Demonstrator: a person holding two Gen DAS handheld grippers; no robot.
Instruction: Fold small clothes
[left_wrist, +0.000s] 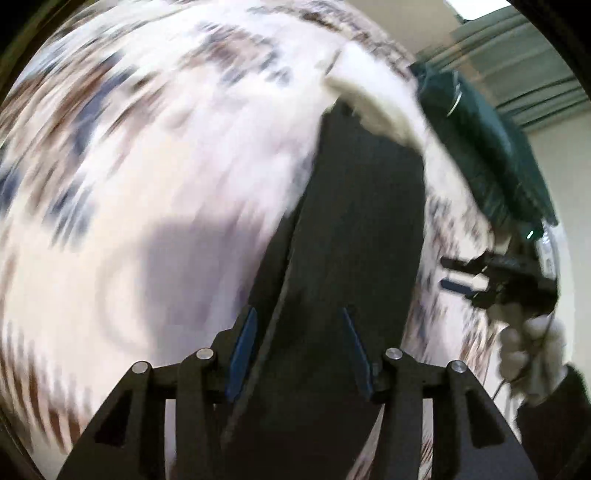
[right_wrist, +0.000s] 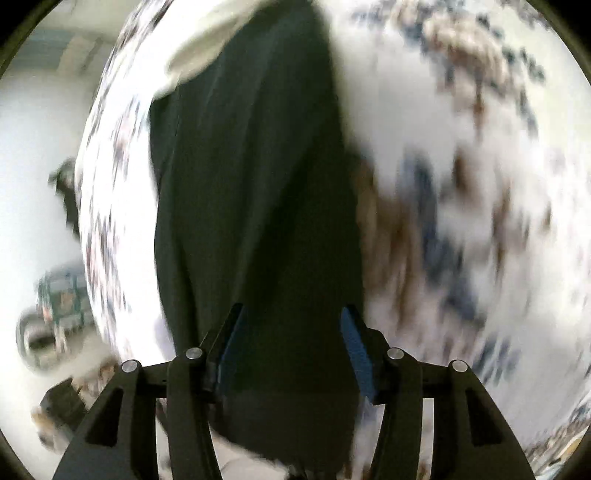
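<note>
A black garment (left_wrist: 362, 221) lies long and narrow on a white cloth with a blue and brown pattern (left_wrist: 147, 147). It runs away from my left gripper (left_wrist: 300, 312), whose blue pads (left_wrist: 243, 350) stand apart on either side of it; they do not visibly press it. In the right wrist view the same black garment (right_wrist: 251, 184) passes between the spread blue pads (right_wrist: 356, 350) of my right gripper (right_wrist: 292, 308). A cream-white piece of cloth (right_wrist: 199, 62) lies at the garment's far end. The right gripper (left_wrist: 458, 273), held by a gloved hand (left_wrist: 528, 343), shows at the right of the left wrist view. Both views are motion-blurred.
The patterned cloth (right_wrist: 461, 184) covers the whole work surface and drops off at its edge. A dark green bulky object (left_wrist: 498, 147) stands beyond that edge, before a pale wall. A blurred greenish object (right_wrist: 62, 295) sits on the pale floor to the left.
</note>
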